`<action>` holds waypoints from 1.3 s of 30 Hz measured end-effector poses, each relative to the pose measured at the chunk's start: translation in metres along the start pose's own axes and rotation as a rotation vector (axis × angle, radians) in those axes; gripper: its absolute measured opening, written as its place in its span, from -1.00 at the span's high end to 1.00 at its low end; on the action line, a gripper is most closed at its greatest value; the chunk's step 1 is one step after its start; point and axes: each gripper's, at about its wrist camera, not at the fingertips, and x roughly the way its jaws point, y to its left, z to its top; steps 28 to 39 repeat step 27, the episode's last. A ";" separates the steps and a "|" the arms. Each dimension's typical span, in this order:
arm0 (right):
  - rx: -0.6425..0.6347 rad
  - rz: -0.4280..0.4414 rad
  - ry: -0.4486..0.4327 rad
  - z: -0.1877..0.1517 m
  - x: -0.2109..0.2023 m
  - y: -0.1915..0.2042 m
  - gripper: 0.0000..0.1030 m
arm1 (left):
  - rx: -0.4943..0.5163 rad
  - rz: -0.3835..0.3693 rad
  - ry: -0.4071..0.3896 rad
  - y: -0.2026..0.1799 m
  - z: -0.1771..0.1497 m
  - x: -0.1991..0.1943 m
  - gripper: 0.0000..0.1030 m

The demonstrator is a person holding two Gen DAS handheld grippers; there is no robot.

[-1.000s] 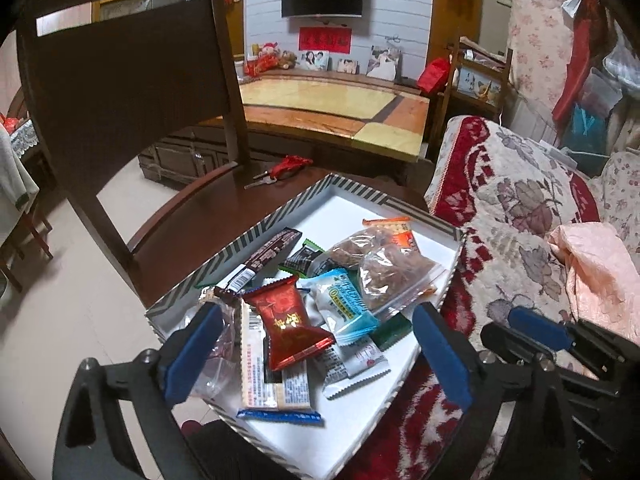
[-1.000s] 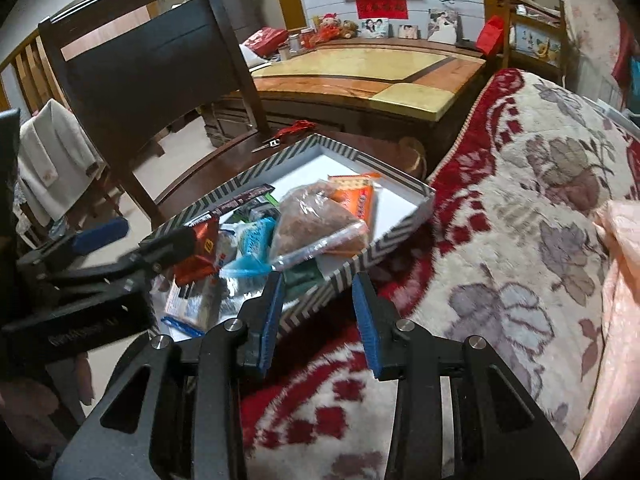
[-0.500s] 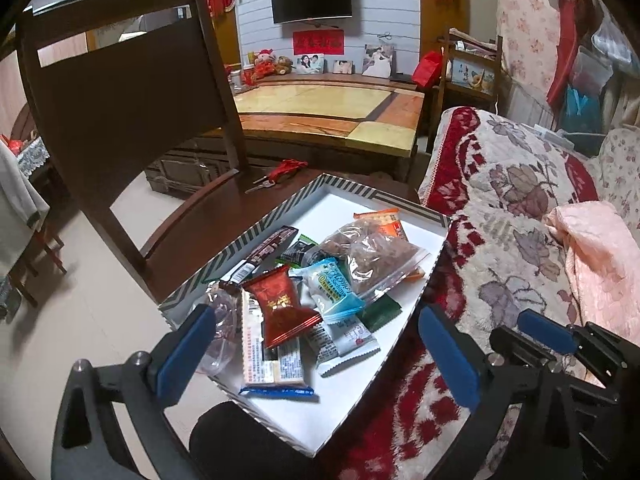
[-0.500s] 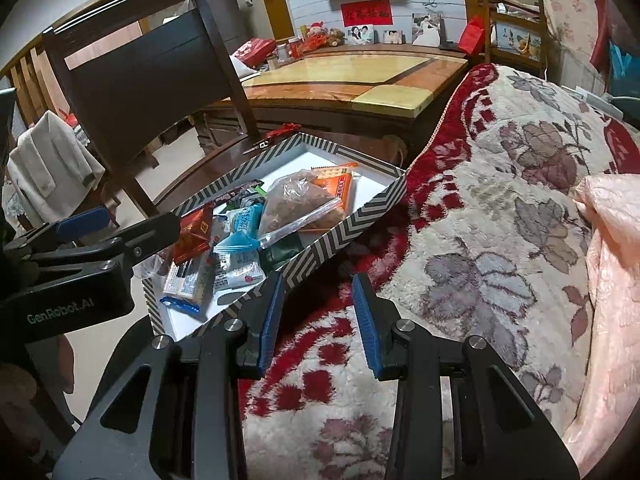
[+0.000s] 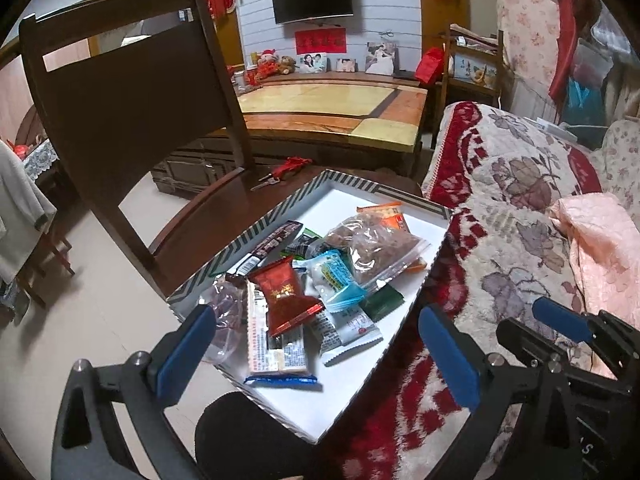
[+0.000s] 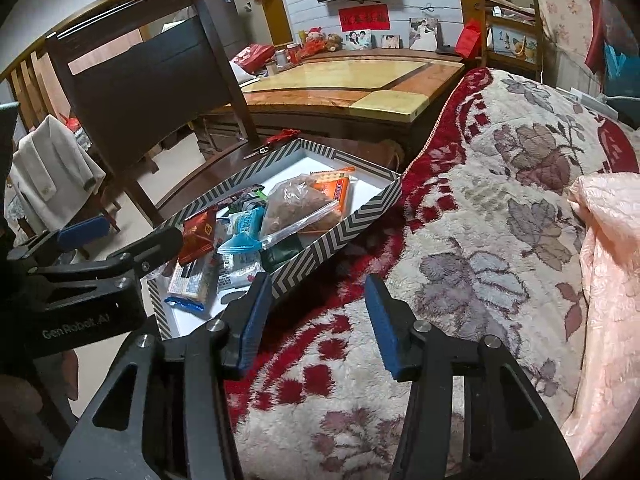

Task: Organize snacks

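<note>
Over the tray (image 5: 352,184), both tongs are held released and empty; light, crinkly, slippery snack packets (image 5: 288,292) are best pinched by sealed edges

The right tongs (image 6: 316,316) hang over the red floral blanket (image 6: 460,240), just right of the striped box (image 6: 332,236); their jaws have just been opening, with nothing between them. Inside the box lie a red packet (image 6: 199,232), a blue-and-white packet (image 6: 244,226) and a clear bag (image 6: 300,208), perhaps of nuts. The left tongs (image 6: 116,240) reach over the box's left side.
</note>
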 end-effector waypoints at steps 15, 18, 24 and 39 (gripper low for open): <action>-0.014 0.001 0.029 0.000 0.005 0.005 0.07 | -0.012 -0.024 0.015 0.002 -0.002 0.004 -0.99; -0.014 0.004 0.039 -0.002 0.008 0.005 0.06 | -0.010 -0.029 0.012 0.002 -0.003 0.004 -0.99; -0.001 0.007 0.045 -0.003 0.008 0.000 0.07 | 0.008 -0.027 -0.012 -0.001 -0.005 0.002 -0.99; 0.005 0.006 0.047 -0.004 0.008 -0.002 0.06 | 0.012 -0.033 -0.008 -0.004 -0.005 0.002 -0.99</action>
